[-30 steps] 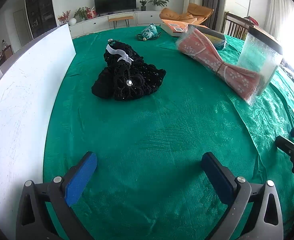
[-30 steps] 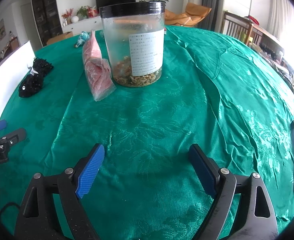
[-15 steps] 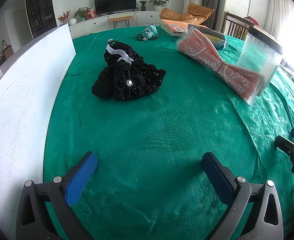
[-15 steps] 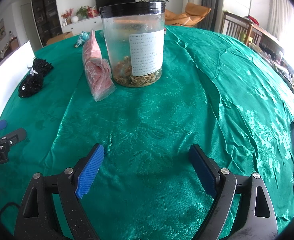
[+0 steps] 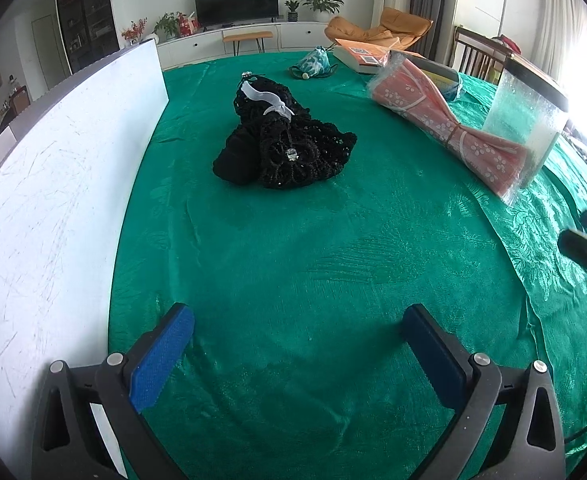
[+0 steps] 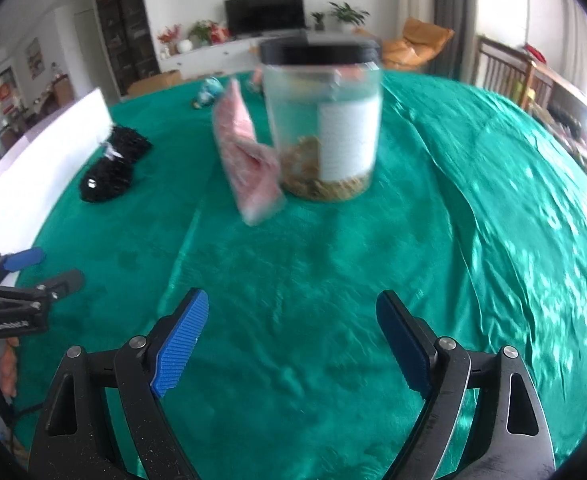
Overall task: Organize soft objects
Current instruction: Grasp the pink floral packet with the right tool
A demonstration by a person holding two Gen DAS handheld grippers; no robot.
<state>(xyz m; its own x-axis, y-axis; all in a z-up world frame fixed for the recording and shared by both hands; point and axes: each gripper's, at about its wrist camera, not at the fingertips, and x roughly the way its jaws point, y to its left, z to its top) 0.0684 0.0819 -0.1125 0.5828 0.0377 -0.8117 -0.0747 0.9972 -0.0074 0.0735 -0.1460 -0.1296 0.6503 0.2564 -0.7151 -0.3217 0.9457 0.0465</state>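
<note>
A black crocheted garment (image 5: 285, 148) with a white ribbon lies bunched on the green tablecloth (image 5: 313, 264), well ahead of my open left gripper (image 5: 297, 344). To its right lies a pink patterned cloth in clear wrap (image 5: 445, 120). A small teal pouch (image 5: 313, 64) sits farther back. In the right wrist view my right gripper (image 6: 293, 336) is open over bare cloth, with the pink bundle (image 6: 249, 160) and the black garment (image 6: 113, 164) ahead to the left. Nothing is between either pair of fingers.
A white board (image 5: 53, 184) stands along the table's left side. A clear jar with a black lid (image 6: 321, 120) stands beside the pink bundle. Books (image 5: 365, 54) lie at the far edge. A hand holds the left gripper (image 6: 13, 296).
The right wrist view has shifted and blurred: the right gripper has moved, the jar now sits closer to centre. The left gripper has stayed still.
</note>
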